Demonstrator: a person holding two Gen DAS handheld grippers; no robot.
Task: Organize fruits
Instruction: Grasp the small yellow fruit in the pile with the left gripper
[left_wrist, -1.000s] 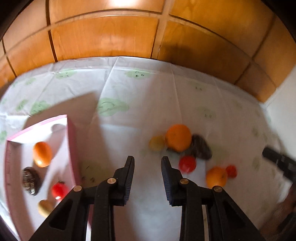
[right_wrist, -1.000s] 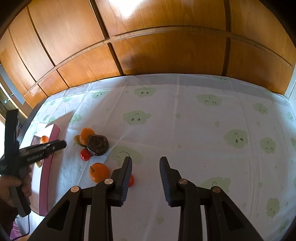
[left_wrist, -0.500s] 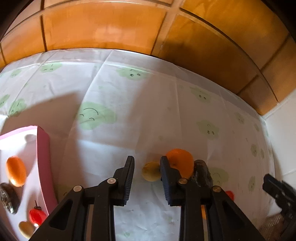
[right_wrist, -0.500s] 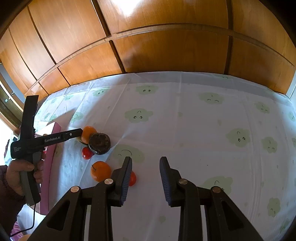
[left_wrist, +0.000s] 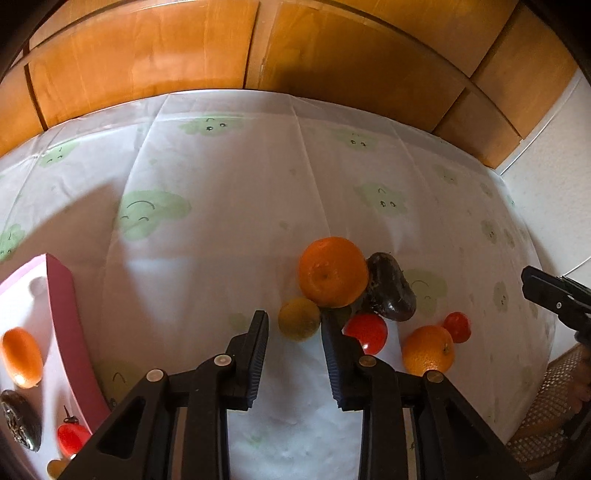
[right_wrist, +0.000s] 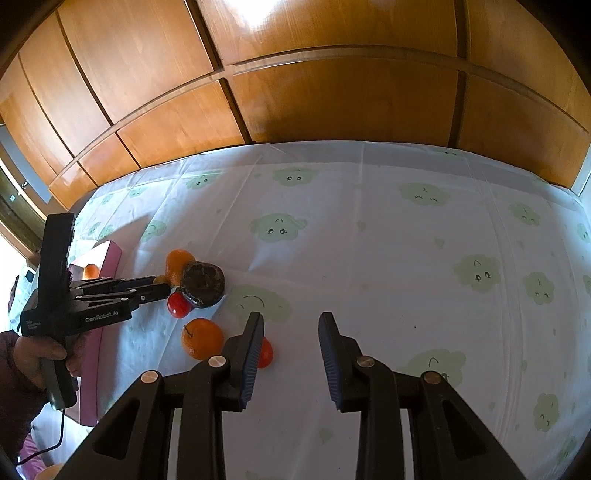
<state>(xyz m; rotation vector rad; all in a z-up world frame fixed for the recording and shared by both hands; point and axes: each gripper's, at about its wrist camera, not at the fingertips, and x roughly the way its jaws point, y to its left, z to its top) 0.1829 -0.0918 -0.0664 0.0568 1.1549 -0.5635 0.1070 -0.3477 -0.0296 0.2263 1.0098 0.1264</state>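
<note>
Scene: a person worked two hand-held grippers over a cloud-print tablecloth (right_wrist: 369, 258) set against a wood-panelled wall.
Done so far: four fruits lay inside the pink tray (left_wrist: 64, 295) at the left edge: an oval orange fruit (left_wrist: 20, 356), a dark fruit (left_wrist: 18, 421), a stemmed tomato (left_wrist: 72, 437) and a pale yellow piece only partly in view.
Left to do: six fruits sat bunched on the cloth well apart from the tray, so the job looked a little under half finished.
The pile: a large orange (left_wrist: 332, 271) touched a dark wrinkled fruit (left_wrist: 389, 291); below them lay a small yellow fruit (left_wrist: 299, 319) and a red tomato (left_wrist: 365, 332), with a smaller orange (left_wrist: 428, 349) and a small red fruit (left_wrist: 457, 326) just beside.
Left gripper (left_wrist: 293, 314): jaws apart and empty, tips on either side of the yellow fruit, not pressing it; it appeared to be the next pick.
Right gripper (right_wrist: 290, 314): jaws apart, holding nothing, hanging above bare cloth near the small red fruit.
Orientation: the yellow fruit looked nearly round, with no clear long axis; the large orange showed its dimple to the left camera.
Long axis: the dark wrinkled fruit ran from upper left to lower right in the left view; the oval orange fruit in the tray lay lengthwise along the tray wall.
</note>
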